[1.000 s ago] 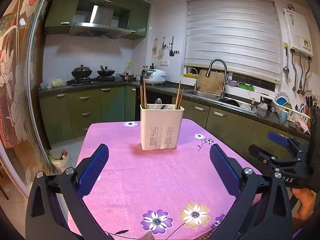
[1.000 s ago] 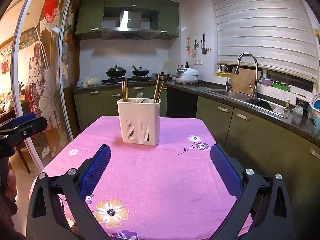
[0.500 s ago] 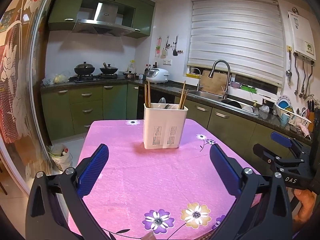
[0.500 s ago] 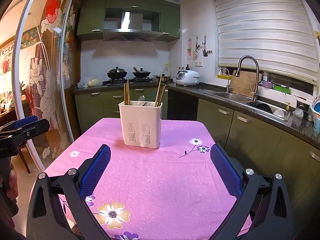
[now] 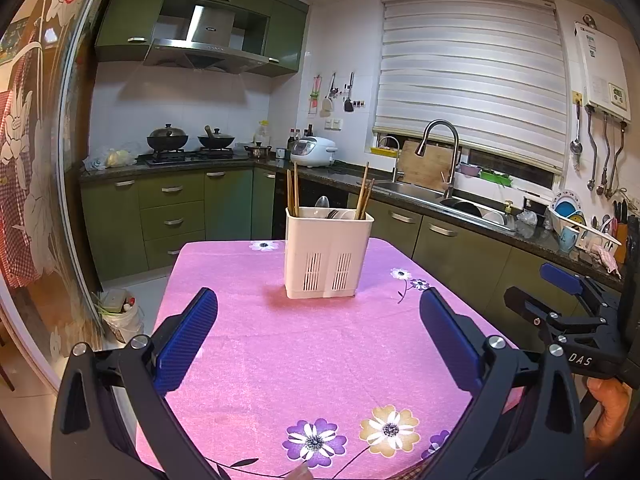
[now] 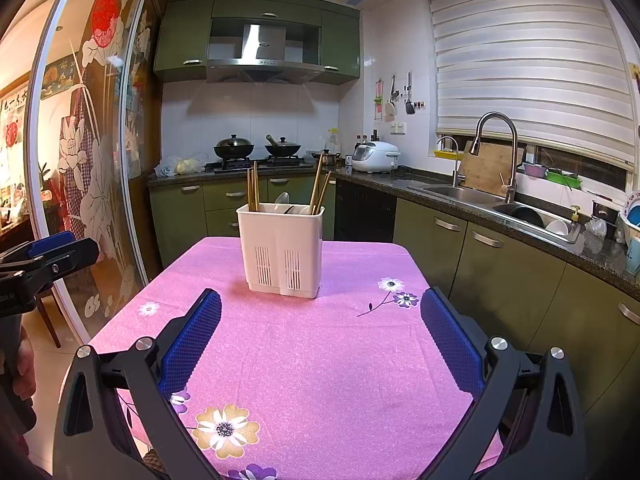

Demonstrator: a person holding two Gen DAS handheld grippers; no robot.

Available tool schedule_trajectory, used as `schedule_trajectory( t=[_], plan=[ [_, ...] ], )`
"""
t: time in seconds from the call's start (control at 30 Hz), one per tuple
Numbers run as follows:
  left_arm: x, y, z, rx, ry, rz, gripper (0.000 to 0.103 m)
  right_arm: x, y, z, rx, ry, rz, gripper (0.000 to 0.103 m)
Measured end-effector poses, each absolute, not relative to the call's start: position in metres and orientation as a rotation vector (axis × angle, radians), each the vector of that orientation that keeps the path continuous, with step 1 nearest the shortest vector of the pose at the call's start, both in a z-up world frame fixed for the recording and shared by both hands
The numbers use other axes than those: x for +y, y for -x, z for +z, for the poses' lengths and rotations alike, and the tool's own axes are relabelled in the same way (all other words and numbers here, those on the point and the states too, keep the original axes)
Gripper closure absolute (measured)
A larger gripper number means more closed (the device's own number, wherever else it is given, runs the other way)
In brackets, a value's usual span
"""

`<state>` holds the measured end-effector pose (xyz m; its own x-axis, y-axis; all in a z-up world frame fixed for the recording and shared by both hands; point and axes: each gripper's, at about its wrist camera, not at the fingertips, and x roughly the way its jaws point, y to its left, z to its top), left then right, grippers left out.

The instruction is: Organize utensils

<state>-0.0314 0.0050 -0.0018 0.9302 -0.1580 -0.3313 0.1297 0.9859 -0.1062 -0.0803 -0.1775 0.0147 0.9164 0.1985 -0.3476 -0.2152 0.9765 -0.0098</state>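
White utensil caddy (image 5: 329,254) stands mid-table on the pink cloth (image 5: 304,344), chopsticks (image 5: 292,189) upright inside. I hold left gripper (image 5: 320,328) and right gripper (image 6: 320,328) spread wide, empty, short of it, likely lined up to reach.

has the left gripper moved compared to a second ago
Yes. In the left wrist view the white utensil holder now sits higher against the sink faucet behind, so the left gripper has most likely lowered or tilted slightly.
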Motion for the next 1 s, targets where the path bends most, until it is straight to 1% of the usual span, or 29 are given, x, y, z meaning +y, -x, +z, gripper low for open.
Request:
schedule_trajectory(
  t=[1.0],
  plan=[
    [0.0042,0.0311,0.0001,0.347,0.069,-0.142,0.007,-0.1731,0.079,0.0108,0.357,0.055,0.216,0.005]
  ],
)
